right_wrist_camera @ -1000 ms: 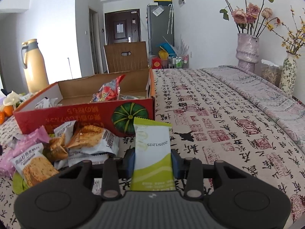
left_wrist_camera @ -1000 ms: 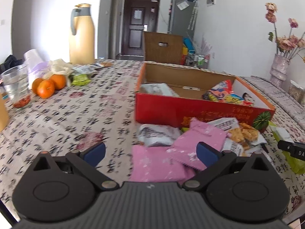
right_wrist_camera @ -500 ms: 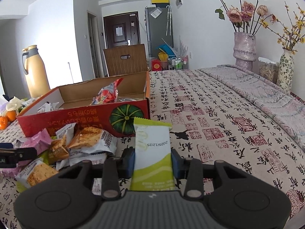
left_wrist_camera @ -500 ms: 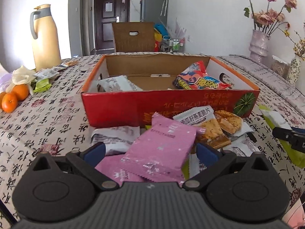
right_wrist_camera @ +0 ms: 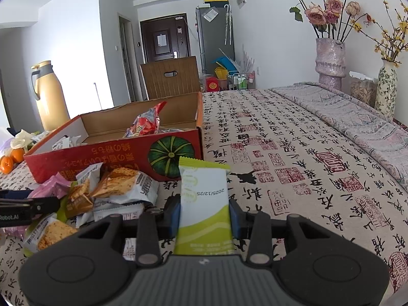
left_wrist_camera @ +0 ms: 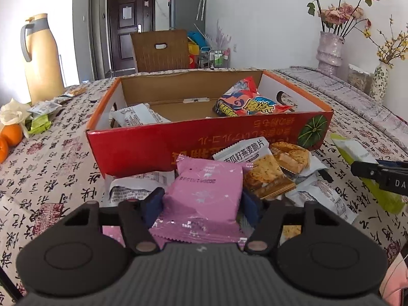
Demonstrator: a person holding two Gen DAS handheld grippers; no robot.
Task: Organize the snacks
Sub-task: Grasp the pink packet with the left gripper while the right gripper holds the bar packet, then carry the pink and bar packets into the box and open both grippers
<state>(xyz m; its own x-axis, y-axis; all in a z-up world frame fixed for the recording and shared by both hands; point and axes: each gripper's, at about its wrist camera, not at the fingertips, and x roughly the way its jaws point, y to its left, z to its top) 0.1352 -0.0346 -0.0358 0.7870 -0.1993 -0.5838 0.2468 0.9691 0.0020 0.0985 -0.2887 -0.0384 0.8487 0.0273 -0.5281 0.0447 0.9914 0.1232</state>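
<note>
The left claw [left_wrist_camera: 201,205] has just been closing, and its blue pads now press both edges of a pink snack packet [left_wrist_camera: 206,191] atop the pile before the red box [left_wrist_camera: 204,142]. The packet looks light, puffy and slick, so I judge a hold across its middle steadier than one on the crimped ends. The right claw [right_wrist_camera: 205,215] is clenched on a green-and-white packet [right_wrist_camera: 204,204], upright above the surface [right_wrist_camera: 293,153], thin and easily crushed.
</note>
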